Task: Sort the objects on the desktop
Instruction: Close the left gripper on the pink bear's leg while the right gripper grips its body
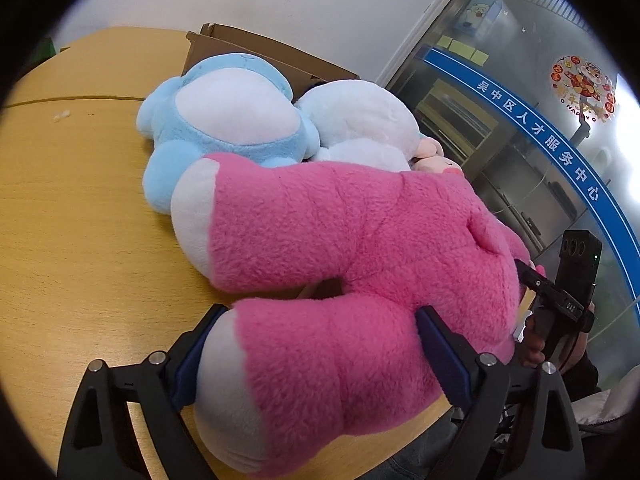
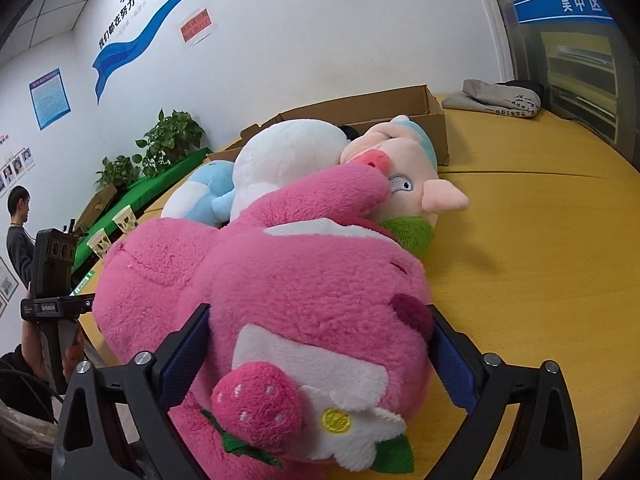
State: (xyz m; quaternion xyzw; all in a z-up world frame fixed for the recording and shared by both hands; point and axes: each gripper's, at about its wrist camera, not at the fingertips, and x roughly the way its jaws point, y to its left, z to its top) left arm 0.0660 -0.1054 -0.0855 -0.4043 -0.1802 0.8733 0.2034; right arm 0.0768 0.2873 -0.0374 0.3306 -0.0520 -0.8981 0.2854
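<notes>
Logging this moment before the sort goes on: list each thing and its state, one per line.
pink plush bear: lying on table, gripped at both ends
left gripper: shut on leg
right gripper: shut on head
cardboard box: open
blue plush: lying, untouched

left wrist: close, along tongs | right wrist: close, opposite end | shared: pink plush (image 1: 340, 240), box (image 2: 400, 116)

Black frame on left gripper (image 1: 316, 344), triangular cut-outs, round silver screws (image 1: 156, 358), dark blue textured pads (image 1: 442, 350). Same on right gripper (image 2: 320, 354): black arms, silver screws (image 2: 491, 359), blue pads (image 2: 186, 354). Bare skin on hand (image 1: 534, 350) round black handle; dark sleeve.
</notes>
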